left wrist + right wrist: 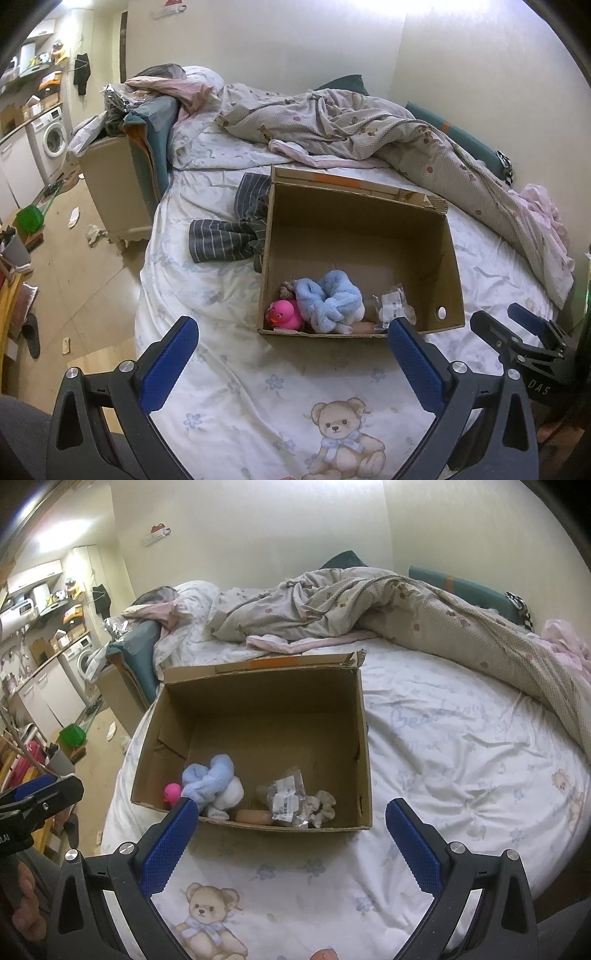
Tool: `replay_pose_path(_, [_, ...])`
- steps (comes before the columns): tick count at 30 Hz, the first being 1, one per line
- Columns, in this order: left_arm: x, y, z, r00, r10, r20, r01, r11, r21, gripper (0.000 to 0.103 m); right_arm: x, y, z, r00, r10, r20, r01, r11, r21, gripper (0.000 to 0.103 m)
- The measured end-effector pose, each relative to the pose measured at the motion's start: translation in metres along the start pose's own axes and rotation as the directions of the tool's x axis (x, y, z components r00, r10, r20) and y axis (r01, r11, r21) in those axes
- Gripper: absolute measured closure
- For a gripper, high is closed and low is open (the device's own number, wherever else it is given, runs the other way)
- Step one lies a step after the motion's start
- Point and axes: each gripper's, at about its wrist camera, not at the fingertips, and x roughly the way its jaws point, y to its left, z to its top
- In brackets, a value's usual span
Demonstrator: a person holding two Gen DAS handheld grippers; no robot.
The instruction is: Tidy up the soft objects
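Observation:
An open cardboard box [436,258] [364,760] stands on the bed. Inside it lie a pink rubber duck [282,314] [171,793], a light blue fluffy cloth [328,299] [210,775], a clear plastic packet [393,308] [286,797] and a beige scrunchie [322,803]. A grey striped garment [229,230] lies on the sheet just left of the box. My left gripper [291,354] is open and empty, in front of the box. My right gripper [291,834] is open and empty, also in front of the box; it shows in the left wrist view [513,325].
A rumpled beige quilt [332,122] [369,602] lies across the far side of the bed. A pink cloth [546,214] [569,638] lies at the right edge. The bed's left edge drops to a cluttered floor [74,221] with a nightstand [110,184].

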Motion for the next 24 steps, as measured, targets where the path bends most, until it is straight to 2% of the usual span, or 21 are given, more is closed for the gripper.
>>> replay_pose_path(24, [-0.0019, -0.0002, 0.0007, 1.000, -0.002, 0.002, 0.002, 1.000, 0.011, 0.001, 0.0009, 0.0018, 0.0001, 1.000, 0.010, -0.013, -0.010, 1.000, 0.009, 0.000])
